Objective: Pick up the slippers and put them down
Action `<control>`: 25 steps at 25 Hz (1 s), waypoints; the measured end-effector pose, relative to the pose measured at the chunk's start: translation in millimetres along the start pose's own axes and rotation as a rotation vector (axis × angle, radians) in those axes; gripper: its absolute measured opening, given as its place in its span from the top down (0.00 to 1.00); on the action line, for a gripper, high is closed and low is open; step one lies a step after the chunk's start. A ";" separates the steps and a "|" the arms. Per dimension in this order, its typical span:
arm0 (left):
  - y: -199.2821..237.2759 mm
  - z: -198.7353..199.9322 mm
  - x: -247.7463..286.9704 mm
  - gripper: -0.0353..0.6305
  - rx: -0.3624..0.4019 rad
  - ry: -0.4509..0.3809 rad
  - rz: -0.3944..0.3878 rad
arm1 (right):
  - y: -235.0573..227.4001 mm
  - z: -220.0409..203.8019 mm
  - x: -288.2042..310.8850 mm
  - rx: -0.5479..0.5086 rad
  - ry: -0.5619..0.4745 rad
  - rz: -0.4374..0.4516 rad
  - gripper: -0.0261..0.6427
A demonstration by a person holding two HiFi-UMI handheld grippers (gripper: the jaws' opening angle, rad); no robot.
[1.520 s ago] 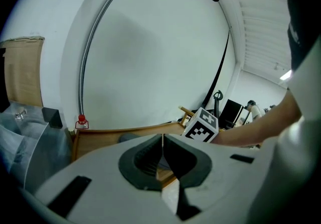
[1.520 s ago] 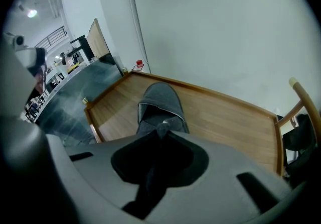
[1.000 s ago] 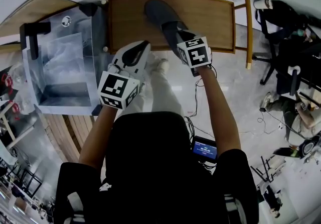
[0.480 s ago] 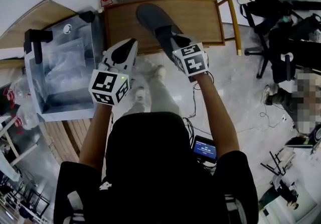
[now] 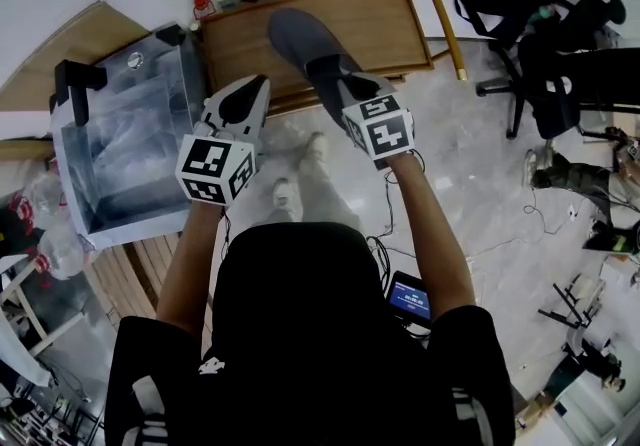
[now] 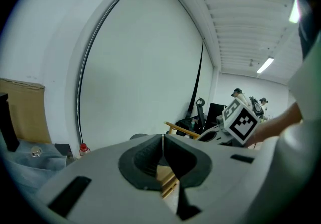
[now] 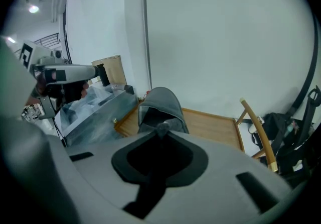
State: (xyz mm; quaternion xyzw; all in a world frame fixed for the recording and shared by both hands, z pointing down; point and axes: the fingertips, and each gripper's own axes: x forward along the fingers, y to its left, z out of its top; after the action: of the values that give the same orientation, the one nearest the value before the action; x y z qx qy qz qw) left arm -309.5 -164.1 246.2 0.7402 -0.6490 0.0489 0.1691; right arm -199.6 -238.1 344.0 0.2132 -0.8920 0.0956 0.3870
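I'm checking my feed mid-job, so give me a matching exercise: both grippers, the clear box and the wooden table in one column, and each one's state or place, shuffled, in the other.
Column one:
1. left gripper
2. right gripper
3. clear box
4. wooden table

Column two:
A. closed on the grey slipper
B. at the table's left end in the head view
C. jaws together with nothing between them
D. beneath the held slipper

Pairs: 1-C, 2-A, 3-B, 4-D
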 end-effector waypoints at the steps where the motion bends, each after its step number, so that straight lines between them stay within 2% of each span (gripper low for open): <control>1: -5.1 0.5 -2.2 0.93 0.007 -0.003 -0.016 | 1.8 -2.0 -6.8 0.002 -0.005 -0.012 0.93; 11: -51.5 -2.6 -32.0 0.93 0.059 -0.024 -0.143 | 12.7 -38.6 -69.1 0.066 -0.027 -0.147 0.93; 17: -84.5 -9.7 -44.5 0.93 0.020 -0.025 -0.222 | 18.8 -74.6 -115.1 0.125 -0.038 -0.238 0.93; 25: -131.2 -20.6 -53.8 0.93 0.091 0.006 -0.293 | 22.7 -118.5 -166.3 0.195 -0.050 -0.328 0.93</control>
State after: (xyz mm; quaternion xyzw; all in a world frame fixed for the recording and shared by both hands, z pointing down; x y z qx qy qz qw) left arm -186.4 -93.7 225.3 0.8338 -0.5304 0.0555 0.1426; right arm -31.6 -127.2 303.1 0.3944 -0.8411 0.1121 0.3528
